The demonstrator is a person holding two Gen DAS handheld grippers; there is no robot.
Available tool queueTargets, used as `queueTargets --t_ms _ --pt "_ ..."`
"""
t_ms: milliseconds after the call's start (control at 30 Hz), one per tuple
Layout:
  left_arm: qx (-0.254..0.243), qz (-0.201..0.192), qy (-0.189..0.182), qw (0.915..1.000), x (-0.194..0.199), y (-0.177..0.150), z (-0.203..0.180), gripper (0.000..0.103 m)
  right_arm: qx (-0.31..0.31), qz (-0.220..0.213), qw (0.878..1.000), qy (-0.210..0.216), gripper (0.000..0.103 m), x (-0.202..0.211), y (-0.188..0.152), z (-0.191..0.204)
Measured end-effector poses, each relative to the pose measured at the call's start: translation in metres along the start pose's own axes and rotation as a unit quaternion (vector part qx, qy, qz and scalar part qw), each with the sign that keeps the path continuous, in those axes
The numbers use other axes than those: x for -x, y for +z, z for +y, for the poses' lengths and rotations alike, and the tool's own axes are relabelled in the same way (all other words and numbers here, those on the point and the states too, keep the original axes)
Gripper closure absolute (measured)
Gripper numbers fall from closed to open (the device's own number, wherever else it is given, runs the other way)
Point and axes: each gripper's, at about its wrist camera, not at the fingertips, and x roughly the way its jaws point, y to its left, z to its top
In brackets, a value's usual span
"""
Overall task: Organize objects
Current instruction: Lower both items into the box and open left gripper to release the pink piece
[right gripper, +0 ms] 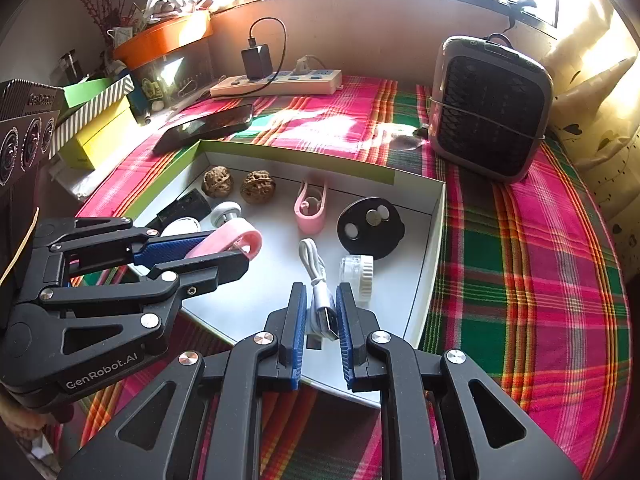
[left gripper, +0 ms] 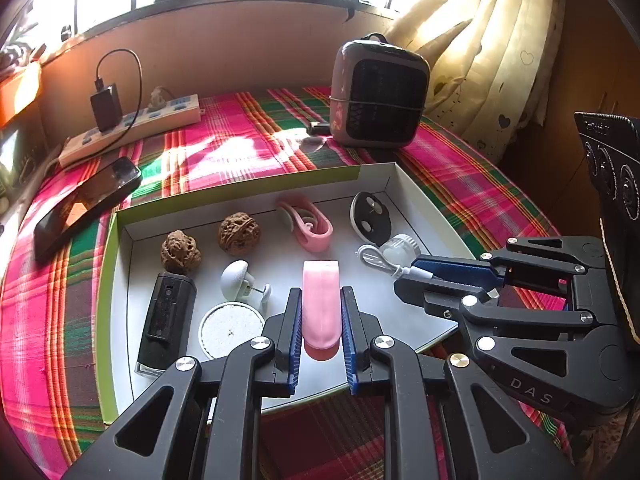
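A shallow box (left gripper: 120, 240) lies on the table cloth (left gripper: 240, 136). In it, two walnuts (left gripper: 239, 233) sit side by side near the back wall, a clip (left gripper: 308, 224) to their right and a disc (left gripper: 370, 218) further right. Behind the box stand a power strip (left gripper: 132, 128) and what looks like a heater (left gripper: 378, 92).
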Motion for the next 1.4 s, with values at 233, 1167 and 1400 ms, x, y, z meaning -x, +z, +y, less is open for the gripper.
queueTargets --t_ms 233,1167,1400 --pt "0.006 0.012 -0.004 0.9999 -0.01 -0.001 0.003 0.087 0.006 0.006 1.0 -0.008 0.087 -0.007 0.0 0.001" --pt "0.017 0.026 -0.001 0.9995 -0.019 -0.003 0.007 0.086 0.008 0.0 1.0 -0.016 0.087 -0.009 -0.002 0.002" --pt "0.023 0.021 0.007 0.9995 -0.014 -0.004 0.008 0.076 0.003 -0.006 1.0 -0.017 0.087 -0.003 -0.003 0.004"
